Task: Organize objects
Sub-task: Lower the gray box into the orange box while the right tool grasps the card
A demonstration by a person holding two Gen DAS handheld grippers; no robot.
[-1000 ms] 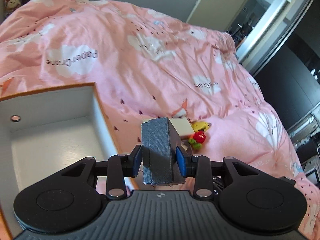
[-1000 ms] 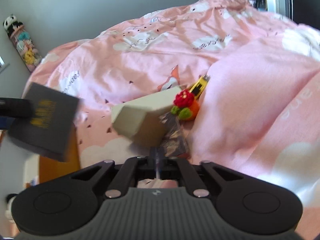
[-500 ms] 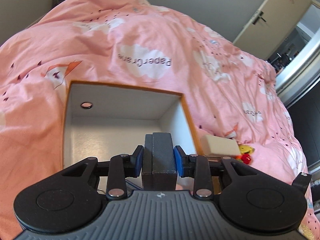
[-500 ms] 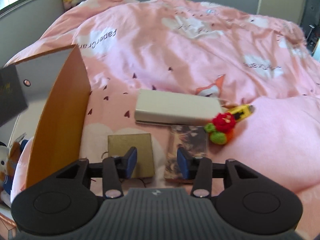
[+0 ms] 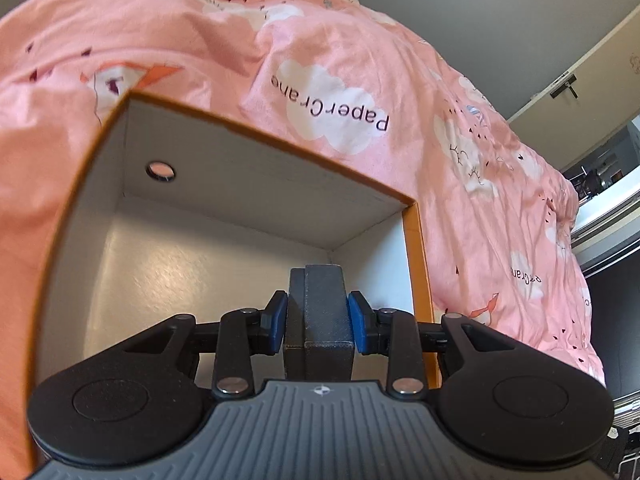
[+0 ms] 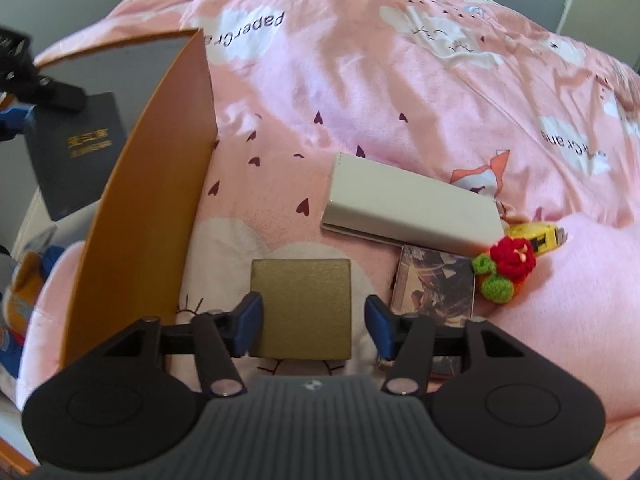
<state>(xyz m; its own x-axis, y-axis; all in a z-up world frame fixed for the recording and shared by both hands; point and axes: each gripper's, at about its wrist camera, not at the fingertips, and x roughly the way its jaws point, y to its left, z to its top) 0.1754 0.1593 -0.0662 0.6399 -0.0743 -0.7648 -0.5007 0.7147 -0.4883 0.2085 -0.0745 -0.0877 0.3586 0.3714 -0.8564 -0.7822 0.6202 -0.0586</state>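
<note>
The pink printed cotton-like bedcover (image 6: 400, 92) is soft, matt cloth, creased in folds. The orange-edged cardboard box (image 5: 416, 264) has matt white paper-faced walls inside with a slight sheen on its floor. The dark grey rectangular box (image 5: 320, 312) looks finely textured and matt. The square gold box (image 6: 304, 304) has a grainy, faintly metallic paper finish. The cream oblong case (image 6: 408, 212) is smooth. The red and green flower (image 6: 508, 268) is crocheted yarn.

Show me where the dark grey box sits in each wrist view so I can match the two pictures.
Left wrist: the dark grey box is at lower centre, clamped end-on between the left gripper pads, over the open carton.
Right wrist: the same box is at the left edge, its gold-lettered face showing.
Shared landmark: the orange-edged carton.
</note>
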